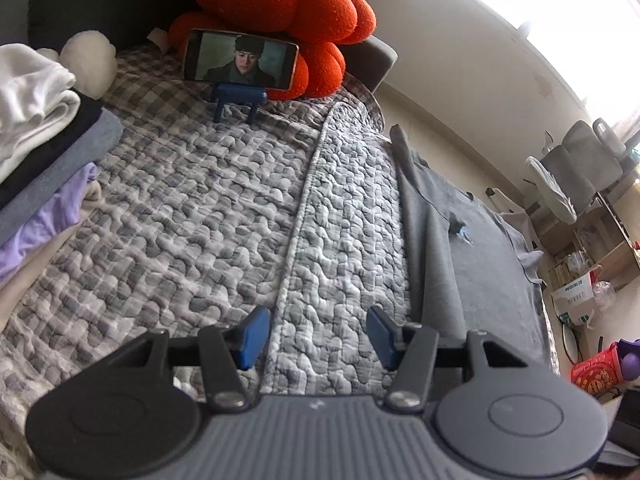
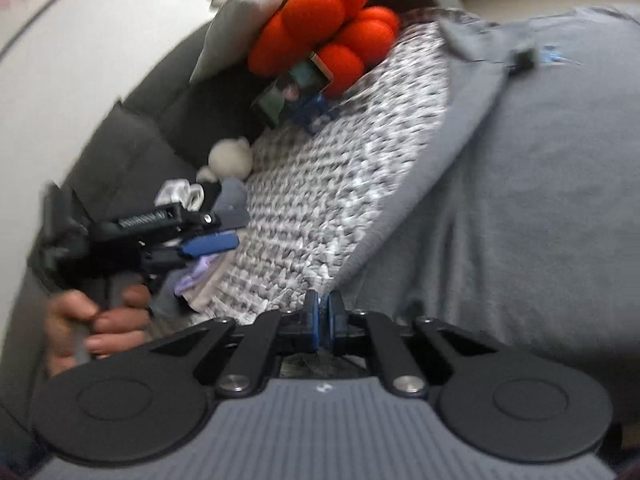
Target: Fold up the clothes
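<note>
A grey T-shirt (image 1: pixel 472 248) lies spread on the quilted bed cover (image 1: pixel 192 208) at the right; it fills the right half of the right wrist view (image 2: pixel 540 200). My left gripper (image 1: pixel 316 336) is open and empty, hovering over the quilt just left of the shirt's edge. It also shows in the right wrist view (image 2: pixel 200 244), held in a hand. My right gripper (image 2: pixel 323 320) has its blue pads together at the shirt's lower left edge; the view is blurred, so whether cloth is pinched between them does not show.
A stack of folded clothes (image 1: pixel 44 168) sits at the left. A phone on a blue stand (image 1: pixel 240 62) plays a video in front of orange cushions (image 1: pixel 280 4). A small white plush (image 1: pixel 90 60) lies near the stack. Shelves and boxes (image 1: pixel 580 264) stand beyond the bed's right side.
</note>
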